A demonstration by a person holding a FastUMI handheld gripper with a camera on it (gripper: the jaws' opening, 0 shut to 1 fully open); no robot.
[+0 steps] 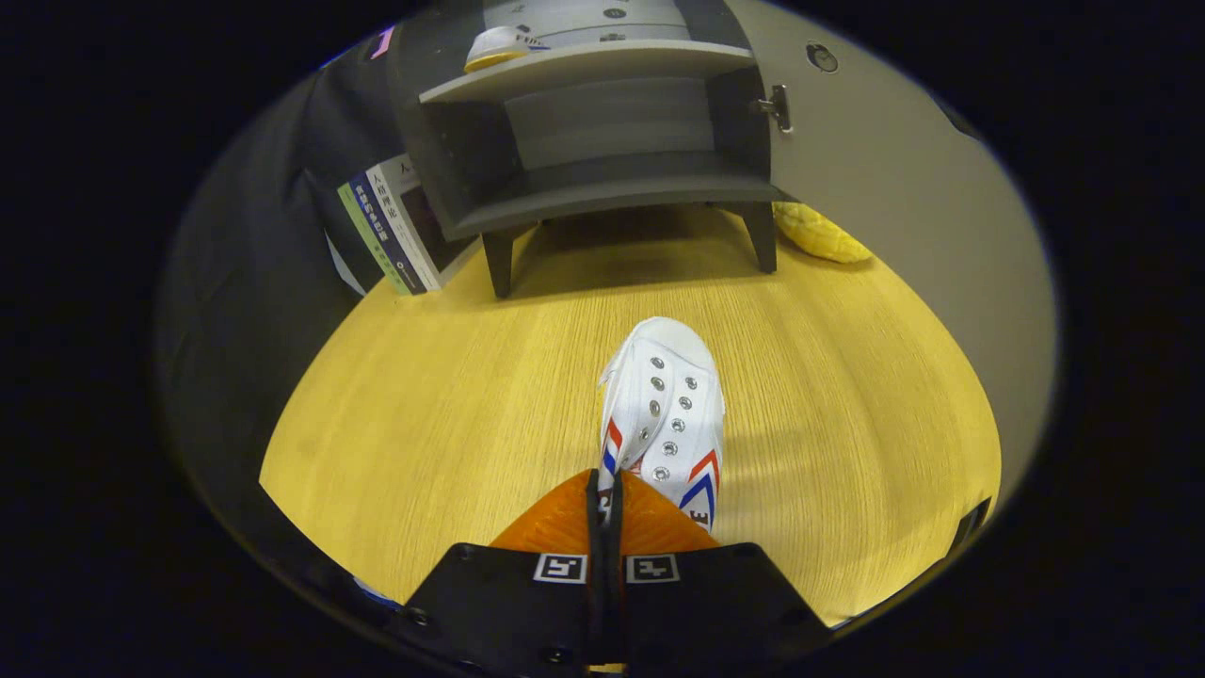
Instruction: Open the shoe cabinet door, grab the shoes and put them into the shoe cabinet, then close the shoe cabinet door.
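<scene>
I've got the claw [603, 499] pinched tight on the heel edge of the white shoe [666, 414] above the wooden table [424, 414], cabinet [602, 141] open ahead with one shoe [499, 45] shelved, and that thin grip could let it swing loose.

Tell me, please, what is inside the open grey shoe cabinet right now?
One white shoe lies on the grey shoe cabinet's upper shelf; the lower shelf looks bare, though its left corner is in shadow. The gripper is shut on a second white sneaker, ahead of the cabinet.
</scene>
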